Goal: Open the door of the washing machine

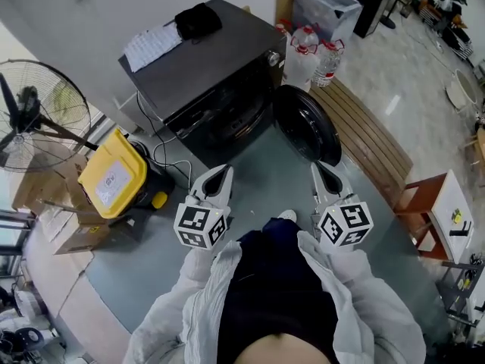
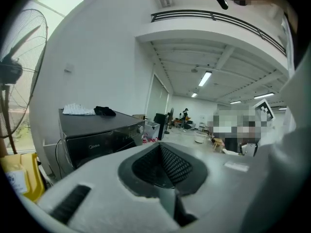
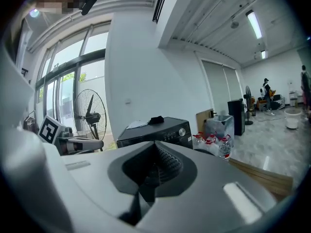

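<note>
Washing machine [image 1: 204, 67], dark case, stands on the grey floor [image 1: 136, 271] against the white wall. Its round door [image 1: 307, 123] is already swung open, hanging out to the right of the front face, glass side turned outward. The drum opening [image 1: 227, 120] is exposed and dark; nothing inside it can be made out. On the machine's top, a black cloth [image 1: 198, 20] lies at the rear edge and a white cloth [image 1: 151, 44] lies near the left rear corner. Left gripper [image 1: 224, 171]: jaws pressed together, nothing between them, tips pointing toward the lower front of the machine but clear of it. Its own view confirms this, with the pads [image 2: 167, 161] meeting and the machine [image 2: 97, 135] well ahead on the left. Right gripper [image 1: 318, 169]: jaws likewise closed on nothing. The tips sit just below the lower rim of the open door in the head view; contact cannot be told. In the right gripper view the pads [image 3: 163, 161] are together, with the machine [image 3: 155, 130] beyond them. Both grippers are held in front of the person's torso, marker cubes toward the body. Surroundings: yellow bin [image 1: 114, 173] on the floor at the machine's left front corner, with black cables beside it. A standing fan [image 1: 30, 120] is further left and a cardboard box [image 1: 64, 218] sits below the bin. Two water bottles [image 1: 307, 55] with red caps stand at the machine's right side. A slatted wooden bench [image 1: 371, 139] runs along the floor right of the door. A small stool [image 1: 443, 211] is near the picture's right edge.
</note>
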The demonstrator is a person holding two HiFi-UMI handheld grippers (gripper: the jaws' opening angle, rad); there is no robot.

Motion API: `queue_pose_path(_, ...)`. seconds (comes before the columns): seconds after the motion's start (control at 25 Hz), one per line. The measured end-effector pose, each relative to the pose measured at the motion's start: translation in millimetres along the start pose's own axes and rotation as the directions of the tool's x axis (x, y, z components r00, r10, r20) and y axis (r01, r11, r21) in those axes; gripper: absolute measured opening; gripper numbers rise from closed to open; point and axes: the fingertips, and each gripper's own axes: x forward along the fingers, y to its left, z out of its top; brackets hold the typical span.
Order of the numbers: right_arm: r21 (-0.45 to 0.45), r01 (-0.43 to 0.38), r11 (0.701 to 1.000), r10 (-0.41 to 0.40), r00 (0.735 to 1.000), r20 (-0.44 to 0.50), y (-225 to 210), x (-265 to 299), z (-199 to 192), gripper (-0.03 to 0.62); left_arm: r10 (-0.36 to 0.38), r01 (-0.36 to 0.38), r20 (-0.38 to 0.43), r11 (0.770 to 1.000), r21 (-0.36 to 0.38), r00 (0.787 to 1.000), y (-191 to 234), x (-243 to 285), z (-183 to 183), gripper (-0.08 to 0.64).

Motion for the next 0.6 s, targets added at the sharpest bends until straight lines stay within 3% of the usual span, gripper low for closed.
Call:
queue_pose_path(0.2,0.014,-0.018,1.000,0.018,1.000,-0.024,15,-13,-15,0.009,0.017,-0.017,0.016,0.999,-0.028,1.000,-5,-22,-13,-0.002)
queue_pose_path(0.6,0.036,-0.028,0.999,0.029,0.999,-0.014,34,-28,-25,0.009,-0.006,0.006,0.007,1.000,0.004,1.000,-21,-40,-23,-0.001)
